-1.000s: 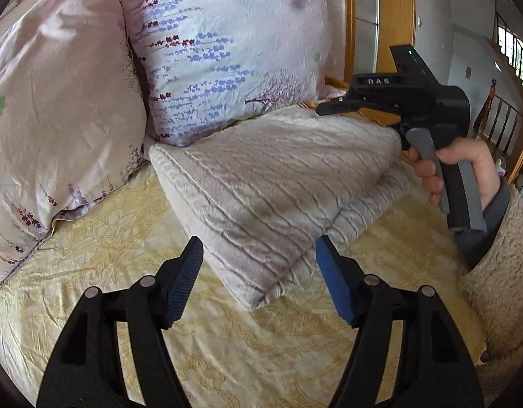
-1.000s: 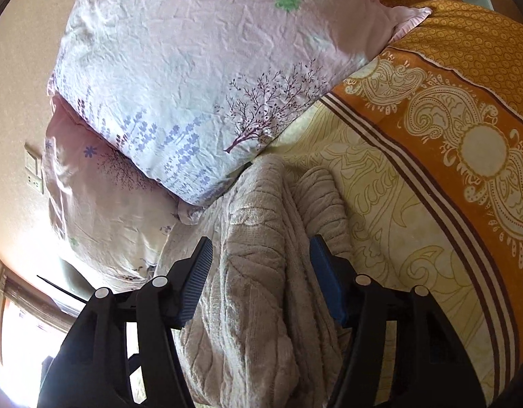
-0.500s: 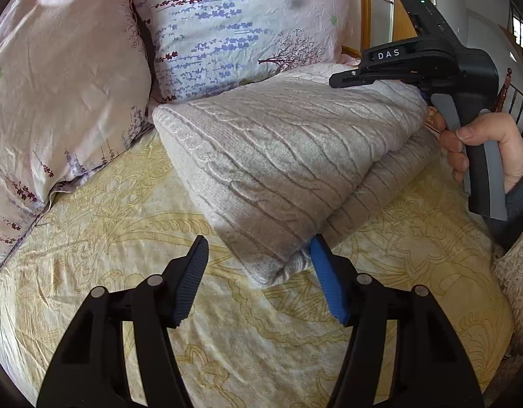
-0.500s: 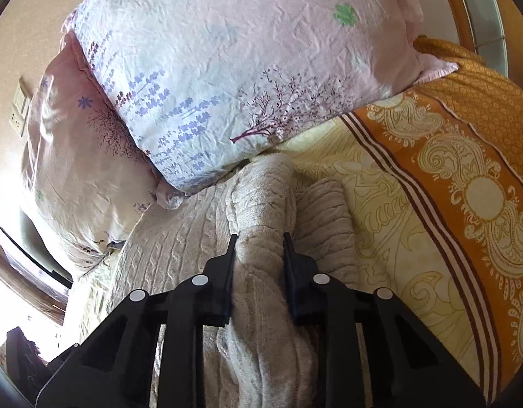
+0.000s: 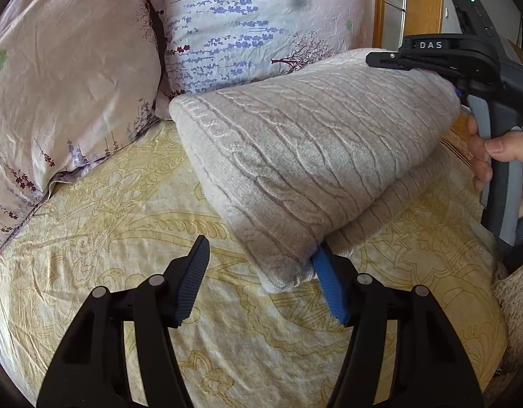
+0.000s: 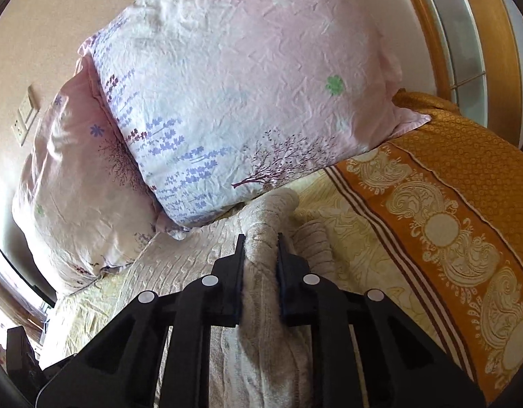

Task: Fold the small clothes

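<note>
1. The knitted sweater (image 5: 305, 156) lies folded on the bed (image 5: 125, 238), its far end close to the two floral pillows (image 5: 247, 20); a ribbed layer shows beneath the cable-knit top layer, so at least one fold is likely done.
2. The right gripper (image 6: 260, 265) has just been closing, and its fingers (image 6: 239, 272) now clench a bunched ridge of the sweater's edge. In the left wrist view that end looks lifted off the bed, probably so the top layer can be carried over or the bundle moved.
3. The left gripper (image 5: 261, 278) sits at the sweater's near corner with its fingers spread; the blue right-hand pad (image 5: 329, 285) touches the corner's side, while the other stands clear over the bedspread. It grips nothing yet and seems placed to take this corner, matching the right grip.
4. The left gripper points steeply down at the bed; the right one points shallowly toward the pillows. A hand (image 5: 502, 166) wraps its upright handle, index finger on the grey trigger.
5. An orange patterned blanket (image 6: 465, 176) lies beside the sweater, near the wooden headboard (image 6: 499, 68).
</note>
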